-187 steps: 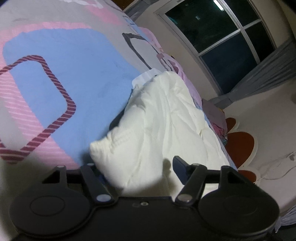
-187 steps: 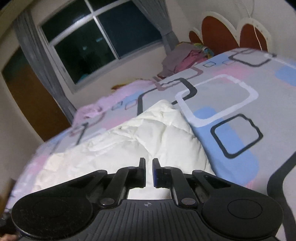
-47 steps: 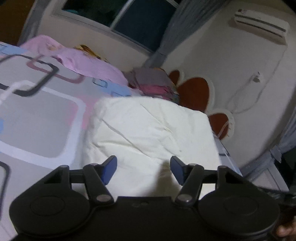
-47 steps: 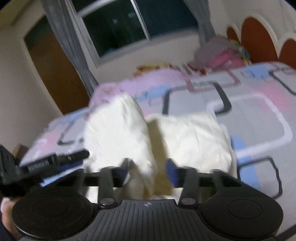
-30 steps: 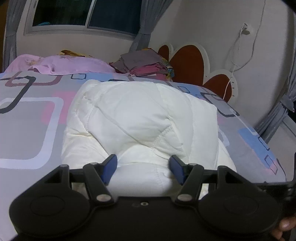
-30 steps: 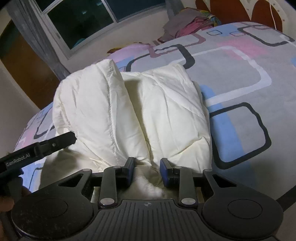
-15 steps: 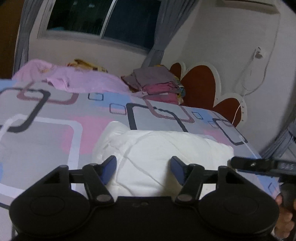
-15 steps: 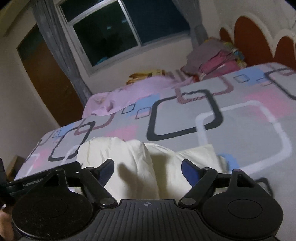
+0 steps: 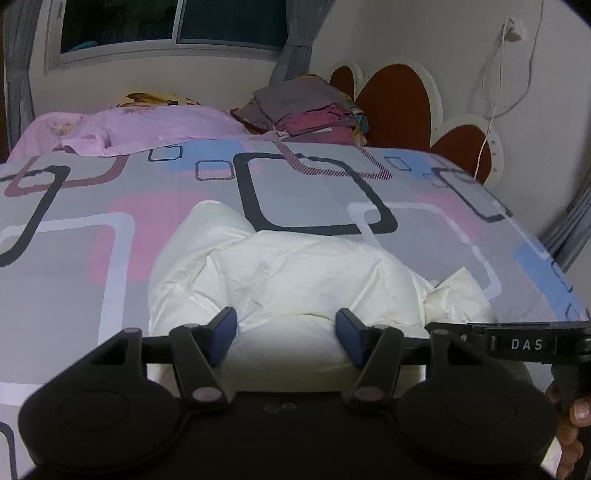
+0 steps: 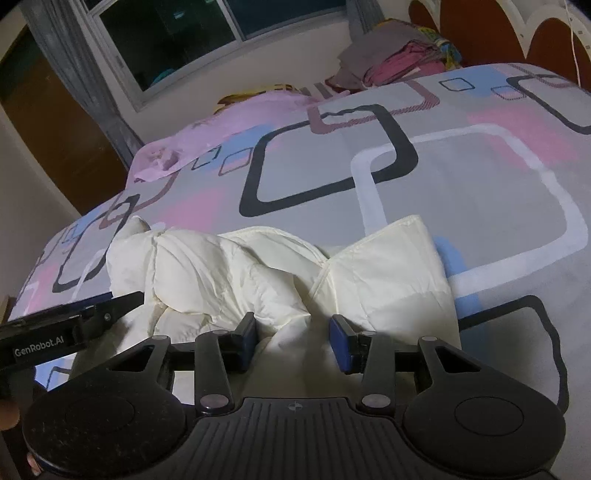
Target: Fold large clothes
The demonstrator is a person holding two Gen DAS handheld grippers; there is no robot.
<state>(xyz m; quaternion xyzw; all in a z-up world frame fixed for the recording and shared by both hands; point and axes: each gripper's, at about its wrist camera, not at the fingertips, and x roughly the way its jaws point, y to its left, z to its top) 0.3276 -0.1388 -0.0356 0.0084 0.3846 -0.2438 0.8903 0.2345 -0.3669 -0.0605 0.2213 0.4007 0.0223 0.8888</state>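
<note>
A cream quilted puffy garment [image 9: 295, 273] lies bunched in a folded heap on the patterned bed sheet [image 9: 74, 266]; it also shows in the right wrist view [image 10: 280, 280]. My left gripper [image 9: 286, 334] is open, its blue pads [image 9: 221, 332] just over the garment's near edge, holding nothing. My right gripper [image 10: 293, 338] is open, with a fold of the garment between its pads but not clamped. The right gripper's body shows at the right of the left wrist view [image 9: 524, 343]; the left gripper's body shows at the left of the right wrist view [image 10: 70, 321].
A pink cloth [image 9: 140, 129] lies along the far side of the bed. A stack of folded clothes [image 9: 310, 110] sits at the far corner by the red and white headboard [image 9: 399, 96]. A window [image 9: 170, 22] and curtains are behind. The bed's right edge [image 9: 561, 266] drops off.
Both grippers have let go of the garment and pulled back a little; the right gripper opened from shut. The garment, held up a second ago, now lies folded on the bed.
</note>
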